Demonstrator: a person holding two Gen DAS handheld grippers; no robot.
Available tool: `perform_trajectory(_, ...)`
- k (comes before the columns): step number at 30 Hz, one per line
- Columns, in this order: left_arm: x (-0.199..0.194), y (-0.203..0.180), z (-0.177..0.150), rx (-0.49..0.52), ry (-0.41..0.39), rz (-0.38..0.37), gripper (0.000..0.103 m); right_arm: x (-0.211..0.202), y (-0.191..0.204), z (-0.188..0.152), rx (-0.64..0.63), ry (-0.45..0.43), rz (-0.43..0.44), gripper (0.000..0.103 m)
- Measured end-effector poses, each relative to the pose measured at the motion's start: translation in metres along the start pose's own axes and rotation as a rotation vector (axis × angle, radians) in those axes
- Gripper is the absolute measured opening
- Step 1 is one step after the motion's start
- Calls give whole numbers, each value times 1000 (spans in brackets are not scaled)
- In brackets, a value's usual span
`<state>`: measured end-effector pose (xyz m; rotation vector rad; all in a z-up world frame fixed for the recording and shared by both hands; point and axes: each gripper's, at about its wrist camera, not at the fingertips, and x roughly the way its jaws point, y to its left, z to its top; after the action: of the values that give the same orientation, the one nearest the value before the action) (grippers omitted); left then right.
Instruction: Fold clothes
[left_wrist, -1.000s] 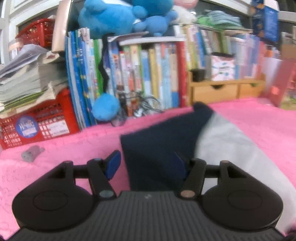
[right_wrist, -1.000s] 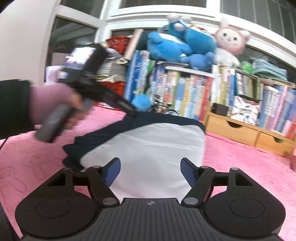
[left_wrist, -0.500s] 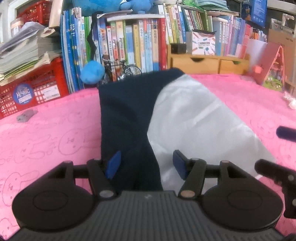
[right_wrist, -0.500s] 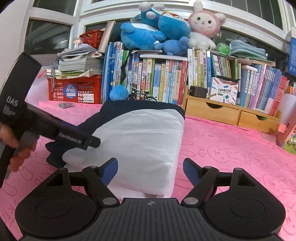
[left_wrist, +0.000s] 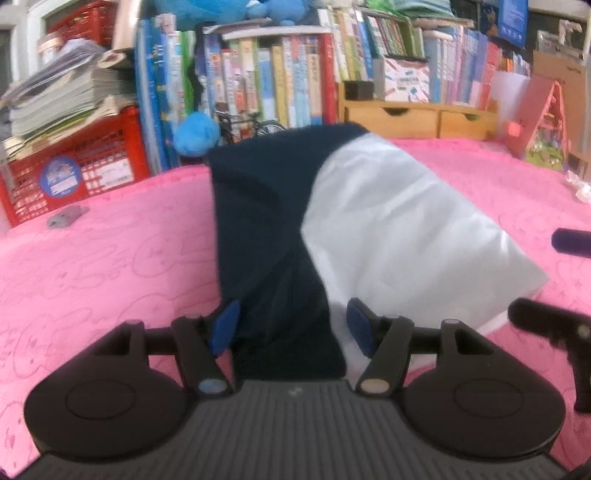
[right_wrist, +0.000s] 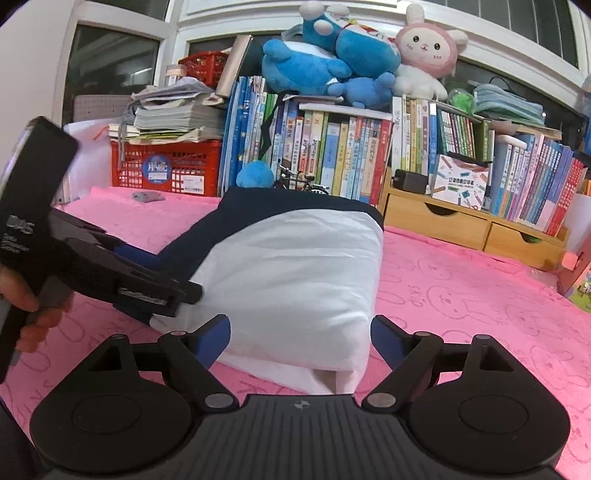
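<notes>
A folded garment, navy (left_wrist: 258, 229) on one side and white (left_wrist: 399, 229) on the other, lies on the pink blanket (left_wrist: 110, 266). My left gripper (left_wrist: 291, 325) hovers at its near end with the jaws opening slightly. The navy strip runs between the pads, and they do not press on it. In the right wrist view the same left gripper (right_wrist: 173, 295), held by a hand (right_wrist: 33, 317), reaches the garment's left edge. My right gripper (right_wrist: 301, 334) faces the white end (right_wrist: 295, 273). Its jaws are opening, and the cloth sits loose between the fingertips. One of its fingers (left_wrist: 532, 317) shows at the right of the left wrist view.
Along the back stand a red crate (right_wrist: 166, 166) under stacked papers, a row of books (right_wrist: 332, 155), a wooden drawer unit (right_wrist: 461, 225) and plush toys (right_wrist: 332, 62). A small grey object (left_wrist: 66, 218) lies on the blanket. A pink toy house (left_wrist: 546, 125) is at the far right.
My left gripper has come down and in over the garment's near left end. The right gripper's jaws have spread wider. The garment lies as before.
</notes>
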<state>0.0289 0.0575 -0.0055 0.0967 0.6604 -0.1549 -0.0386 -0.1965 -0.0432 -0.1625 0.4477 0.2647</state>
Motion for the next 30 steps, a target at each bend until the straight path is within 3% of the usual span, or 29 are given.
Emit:
perform_trajectory(7,-27,43,-26,-201,-3,66,63,4,-15,-12,19,41,-47,84)
perform_trajectory(11,-40,30,-30,-162,-44,61,63,12,-18,-22,42,88,-51,84)
perform_trajectory(19,-41,-3,-32,-135,-34,-51,63,18,-28,-28,113,95,-58,82)
perform_trajectory(27,-32,-48,-38,-21,-4,-120,63,33,-41,-34,216,142,-32,62)
perform_trajectory(30,-28,-61,-37,-7,2,-160,63,36,-44,-30,230,132,-20,47)
